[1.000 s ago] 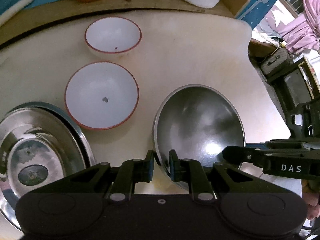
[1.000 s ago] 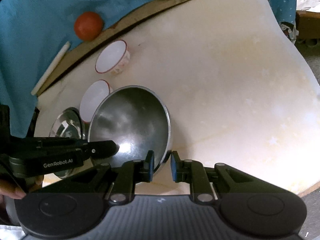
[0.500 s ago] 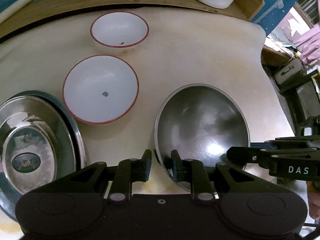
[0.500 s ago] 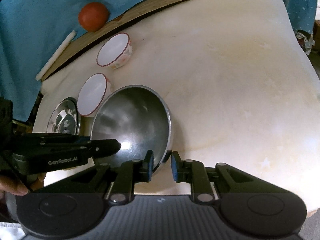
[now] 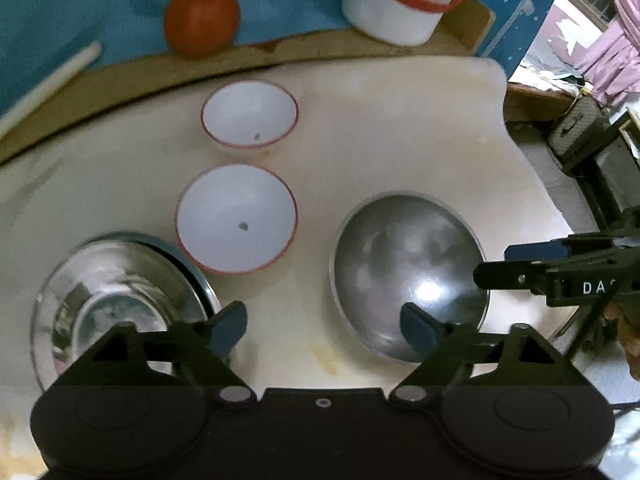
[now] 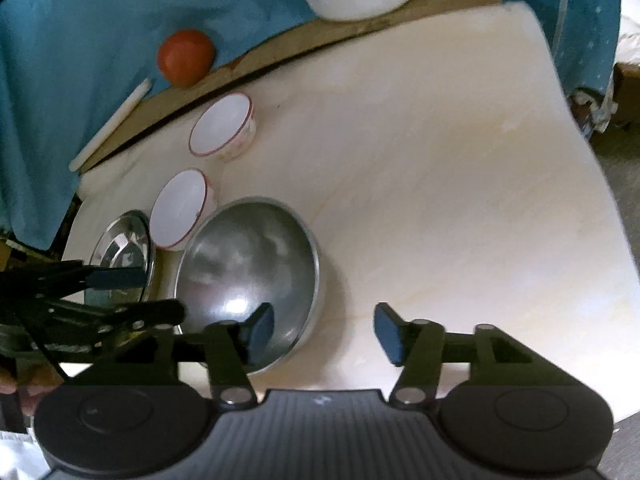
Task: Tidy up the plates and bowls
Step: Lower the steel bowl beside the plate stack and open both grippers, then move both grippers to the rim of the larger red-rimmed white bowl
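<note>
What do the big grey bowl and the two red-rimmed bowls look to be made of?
Grey bowl: metal, probably stainless steel, brushed finish with a bright glare spot. Red-rimmed bowls: glossy white with a thin red edge, ceramic or enamel; the look leaves it open.

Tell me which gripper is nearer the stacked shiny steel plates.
Left. The left gripper hangs beside the stacked steel plates; the right gripper is beyond the steel bowl.
</note>
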Demonstrator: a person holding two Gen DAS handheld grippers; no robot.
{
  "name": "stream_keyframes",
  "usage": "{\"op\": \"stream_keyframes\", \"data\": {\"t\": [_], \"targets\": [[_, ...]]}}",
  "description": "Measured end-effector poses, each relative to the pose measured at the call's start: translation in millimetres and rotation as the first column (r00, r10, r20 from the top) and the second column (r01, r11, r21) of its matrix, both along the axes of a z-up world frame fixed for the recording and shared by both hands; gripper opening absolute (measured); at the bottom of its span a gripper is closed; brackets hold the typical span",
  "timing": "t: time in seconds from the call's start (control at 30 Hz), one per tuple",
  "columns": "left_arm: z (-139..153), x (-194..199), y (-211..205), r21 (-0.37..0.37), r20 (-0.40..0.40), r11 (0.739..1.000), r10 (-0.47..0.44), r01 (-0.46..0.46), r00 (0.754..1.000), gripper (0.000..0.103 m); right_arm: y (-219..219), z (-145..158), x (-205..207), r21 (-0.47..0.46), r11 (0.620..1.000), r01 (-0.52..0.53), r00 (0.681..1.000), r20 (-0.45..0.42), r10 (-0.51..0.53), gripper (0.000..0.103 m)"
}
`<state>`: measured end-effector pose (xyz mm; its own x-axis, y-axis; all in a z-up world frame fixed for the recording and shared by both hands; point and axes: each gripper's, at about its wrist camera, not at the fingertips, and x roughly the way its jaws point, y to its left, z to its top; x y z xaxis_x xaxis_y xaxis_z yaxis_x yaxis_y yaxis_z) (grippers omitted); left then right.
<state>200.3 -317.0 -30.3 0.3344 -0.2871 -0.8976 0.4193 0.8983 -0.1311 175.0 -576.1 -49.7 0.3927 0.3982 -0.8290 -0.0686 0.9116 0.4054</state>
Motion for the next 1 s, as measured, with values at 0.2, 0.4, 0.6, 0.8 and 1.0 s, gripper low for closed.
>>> {"op": "stream_keyframes", "data": {"t": [0.2, 0.4, 0.6, 0.8, 1.0], "targets": [[15.1, 18.9, 25.2, -0.046, 0.047, 0.999, 0.001, 0.001, 0.999, 0.102, -4.5, 13.3, 4.2, -0.012, 0.999, 0.036, 0.998, 0.047, -0.035, 0.096], [22.6, 51.8, 55.6, -0.077, 0.08, 0.997, -0.004, 0.01, 0.997, 0.102, 12.2, 27.5, 8.1, -0.056, 0.997, 0.05, 0.993, 0.112, -0.044, 0.103], [11.0, 94.8, 68.9, -0.023, 0.075, 0.998, -0.063, 0.064, 0.995, 0.102, 48.0, 36.2, 15.5, -0.142, 0.989, 0.037, 0.983, 0.183, -0.01, 0.103], [-13.7, 116.6, 69.2, 0.048, 0.03, 0.989, -0.142, 0.141, 0.989, 0.102, 93.6, 36.6, 35.4, -0.213, 0.977, 0.016, 0.978, 0.207, 0.029, 0.103], [-27.3, 126.3, 69.8, 0.062, 0.013, 0.986, -0.155, 0.154, 0.988, 0.102, 122.6, 28.3, 53.6, -0.266, 0.964, -0.009, 0.98, 0.188, 0.061, 0.101]]}}
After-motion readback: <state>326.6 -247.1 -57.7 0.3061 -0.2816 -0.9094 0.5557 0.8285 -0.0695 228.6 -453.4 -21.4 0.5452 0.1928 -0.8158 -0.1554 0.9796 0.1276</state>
